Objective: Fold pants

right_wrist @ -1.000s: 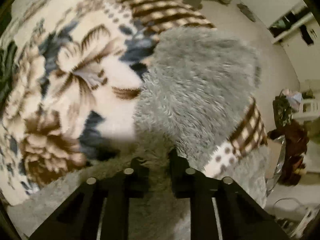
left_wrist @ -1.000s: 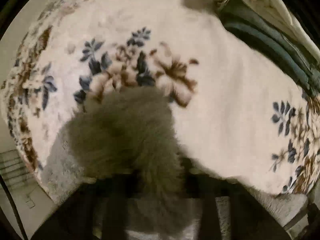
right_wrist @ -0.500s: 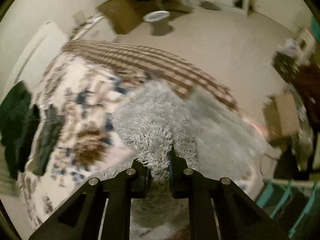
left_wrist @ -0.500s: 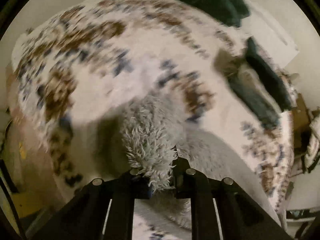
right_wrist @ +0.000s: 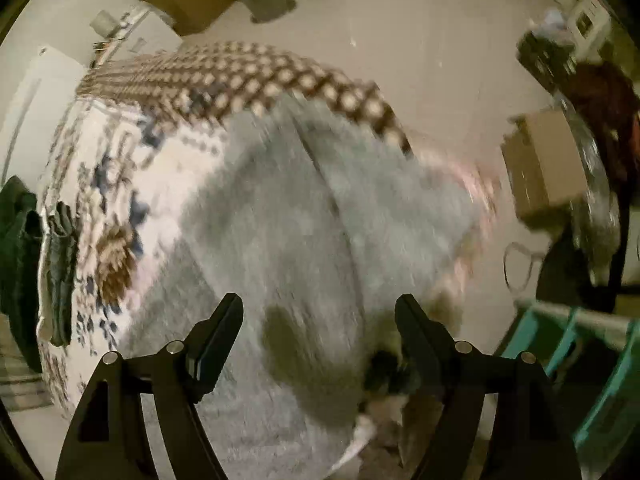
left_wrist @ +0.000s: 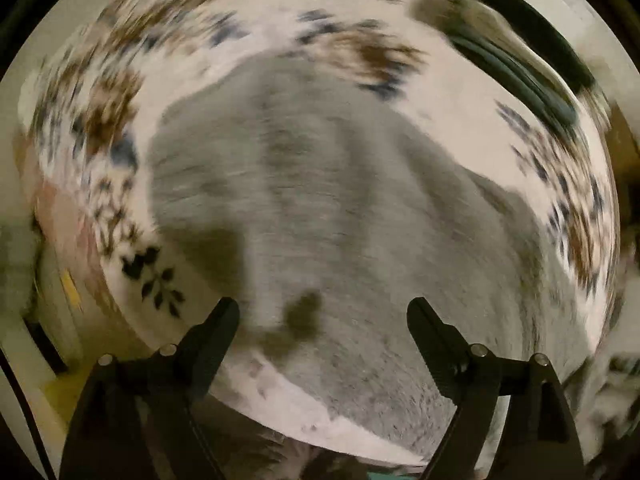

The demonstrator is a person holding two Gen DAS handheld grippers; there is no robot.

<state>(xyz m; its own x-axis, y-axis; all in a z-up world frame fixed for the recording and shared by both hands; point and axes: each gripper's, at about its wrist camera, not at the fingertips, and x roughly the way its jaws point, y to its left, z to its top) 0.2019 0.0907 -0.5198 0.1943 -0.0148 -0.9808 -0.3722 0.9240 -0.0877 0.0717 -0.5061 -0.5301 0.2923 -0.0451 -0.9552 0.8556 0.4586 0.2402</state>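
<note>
The fuzzy grey pants (left_wrist: pixel 320 208) lie spread flat on the floral blanket (left_wrist: pixel 120 92) of the bed. They also show in the right wrist view (right_wrist: pixel 304 232), reaching toward the bed's edge. My left gripper (left_wrist: pixel 322 312) is open and empty, hovering above the pants. My right gripper (right_wrist: pixel 318 308) is open and empty above the same grey cloth. Both views are blurred by motion.
Dark green clothes (left_wrist: pixel 520 60) lie at the far side of the bed, also seen in the right wrist view (right_wrist: pixel 20 240). The blanket's checked border (right_wrist: pixel 248 80) runs along the bed's edge. A cardboard box (right_wrist: pixel 540 168) and teal crate (right_wrist: pixel 592 360) stand on the floor.
Both grippers were shut on bunched grey pants and lifting them. Now both have opened and let go, and the pants lie spread on the blanket.
</note>
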